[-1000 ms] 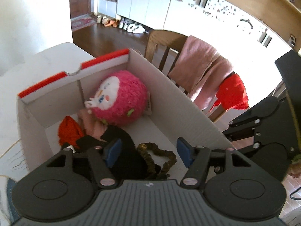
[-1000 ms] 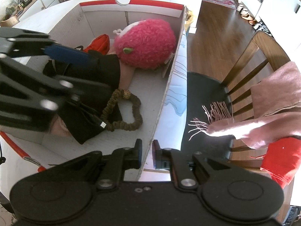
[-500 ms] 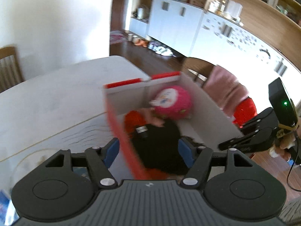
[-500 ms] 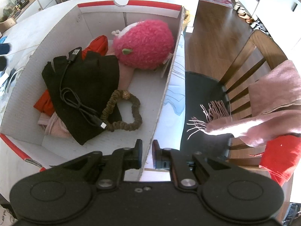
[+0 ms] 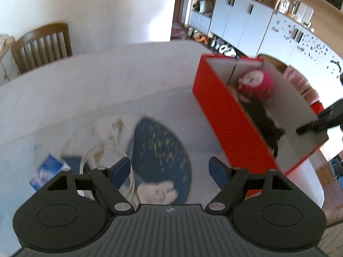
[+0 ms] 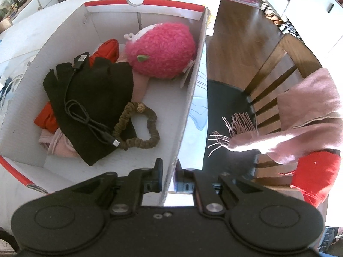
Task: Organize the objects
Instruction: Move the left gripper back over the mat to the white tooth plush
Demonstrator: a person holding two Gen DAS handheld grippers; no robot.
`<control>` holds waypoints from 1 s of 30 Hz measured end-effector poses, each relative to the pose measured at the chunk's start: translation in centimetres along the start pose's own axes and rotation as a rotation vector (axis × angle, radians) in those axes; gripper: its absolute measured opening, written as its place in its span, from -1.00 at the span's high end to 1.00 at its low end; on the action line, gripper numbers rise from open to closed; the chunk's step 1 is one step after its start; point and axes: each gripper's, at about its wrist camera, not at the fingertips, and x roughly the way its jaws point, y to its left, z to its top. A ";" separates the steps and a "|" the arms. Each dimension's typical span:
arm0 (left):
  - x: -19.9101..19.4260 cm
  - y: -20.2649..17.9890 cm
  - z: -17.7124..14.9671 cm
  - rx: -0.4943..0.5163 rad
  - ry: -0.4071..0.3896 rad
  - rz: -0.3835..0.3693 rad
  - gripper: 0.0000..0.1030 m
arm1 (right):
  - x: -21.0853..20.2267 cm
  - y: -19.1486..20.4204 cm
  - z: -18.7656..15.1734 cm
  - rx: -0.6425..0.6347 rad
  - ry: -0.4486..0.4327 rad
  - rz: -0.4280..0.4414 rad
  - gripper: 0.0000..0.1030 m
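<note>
Right gripper (image 6: 169,178) is clamped narrow on the near end of the cardboard box's (image 6: 188,98) right side wall, the thin wall standing between its pads and steadying the box on the white table (image 5: 96,81). Left gripper (image 5: 170,170) hangs over the table beside the box's red outer wall, its jaws opening with nothing between them.

Below it, on a blue patterned patch of the table cover (image 5: 158,150), lies a small cream fabric item (image 5: 157,192), blurred; a pale looped cord (image 5: 107,147) lies just to its left, and a blue packet (image 5: 48,170) sits further left. Judging by the task, one of these goes into the box next.

The fabric piece looks light, soft and limp, so it should bunch under the pads; a pinch across its middle seems safest. Its long axis runs roughly left to right in the left wrist view, though blur makes that uncertain. The cord would trail loose, so best taken where its loops gather.

Already inside the box are a pink plush toy (image 6: 160,51), a black glove (image 6: 94,98), a black USB cable (image 6: 85,115) and an olive scrunchie (image 6: 139,130); the box's long axis runs away from the right gripper
</note>
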 end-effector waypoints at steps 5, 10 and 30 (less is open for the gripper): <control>1.5 -0.1 -2.6 0.037 0.062 -0.022 -0.62 | 0.1 0.4 -0.2 0.000 0.010 -0.024 0.84; 2.9 0.2 -4.2 0.048 0.081 -0.042 -0.76 | 0.5 0.9 -0.5 0.014 0.022 -0.050 0.84; 5.5 0.5 -5.7 0.122 0.061 0.031 -0.91 | 1.2 1.6 -1.6 0.037 0.050 -0.077 0.83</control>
